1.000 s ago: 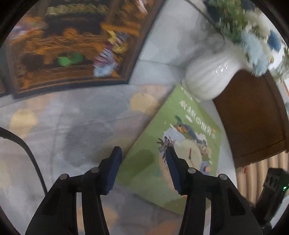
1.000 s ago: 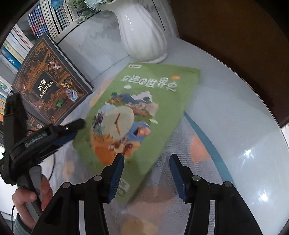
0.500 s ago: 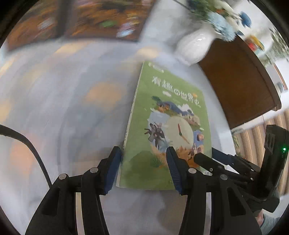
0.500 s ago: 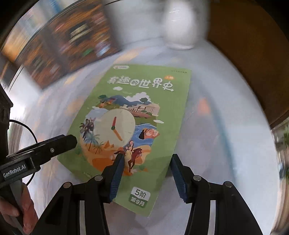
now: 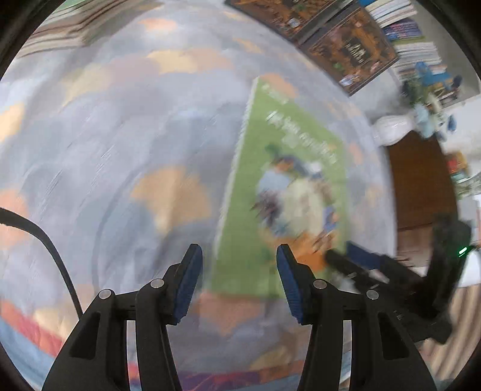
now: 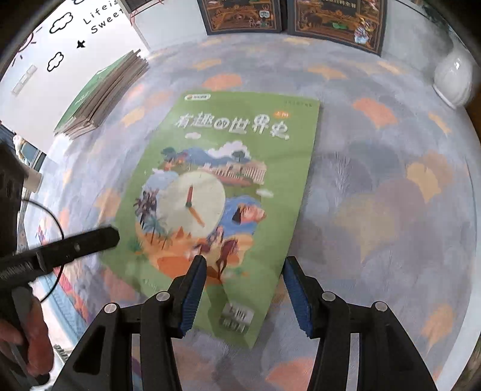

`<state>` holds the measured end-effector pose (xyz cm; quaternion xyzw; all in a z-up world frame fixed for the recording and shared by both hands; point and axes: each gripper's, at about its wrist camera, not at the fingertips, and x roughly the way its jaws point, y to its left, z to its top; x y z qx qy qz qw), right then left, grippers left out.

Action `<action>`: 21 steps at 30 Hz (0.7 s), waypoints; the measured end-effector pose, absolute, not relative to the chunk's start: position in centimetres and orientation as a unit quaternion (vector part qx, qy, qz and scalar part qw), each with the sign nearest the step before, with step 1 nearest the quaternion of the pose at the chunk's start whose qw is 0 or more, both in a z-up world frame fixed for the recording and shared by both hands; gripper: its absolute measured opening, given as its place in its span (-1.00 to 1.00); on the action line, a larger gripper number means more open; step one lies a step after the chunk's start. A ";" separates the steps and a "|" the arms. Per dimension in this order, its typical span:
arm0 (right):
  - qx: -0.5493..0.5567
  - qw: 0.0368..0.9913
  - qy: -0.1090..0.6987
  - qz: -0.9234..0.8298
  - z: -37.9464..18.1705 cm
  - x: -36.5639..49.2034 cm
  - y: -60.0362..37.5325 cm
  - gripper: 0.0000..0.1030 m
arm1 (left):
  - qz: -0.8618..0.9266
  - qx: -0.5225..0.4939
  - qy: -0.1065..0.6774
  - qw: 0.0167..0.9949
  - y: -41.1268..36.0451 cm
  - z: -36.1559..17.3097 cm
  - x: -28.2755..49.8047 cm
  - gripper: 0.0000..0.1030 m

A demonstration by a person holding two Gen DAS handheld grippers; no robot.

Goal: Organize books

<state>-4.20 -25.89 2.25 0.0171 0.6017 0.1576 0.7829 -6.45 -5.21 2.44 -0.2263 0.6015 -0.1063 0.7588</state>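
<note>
A green book (image 6: 228, 192) with a clock on its cover lies flat and face up on the surface (image 6: 375, 192), which is covered with a cloth of grey, blue and orange leaf shapes. The right hand-held gripper (image 6: 243, 288) hovers over the book's near end with its blue pads parted and nothing pressed between them; the book's near right corner shows in the gap below them, and whether the pads touch the cover cannot be told. The left hand-held gripper (image 5: 237, 282) hangs over the book's near left corner, its jaws likewise apart and empty, with the book's spine edge running away from just inside its left finger. In the right wrist view the left hand-held gripper comes in from the left as a black bar, its tip just beside the book's left edge, and a hand (image 6: 27, 340) grips its handle. Ahead of both hand-held grippers, two dark ornate books (image 6: 294, 18) stand at the far edge of the surface. A stack of thin books (image 6: 102, 93) lies far to the left, and a white vase (image 6: 454, 78) stands far to the right.
</note>
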 end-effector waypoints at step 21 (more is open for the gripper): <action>0.176 0.756 0.600 0.193 1.0 -5.3 -30.0 0.04 | -0.187 -0.404 0.497 0.745 -3.2 4.6 -7.1 -0.06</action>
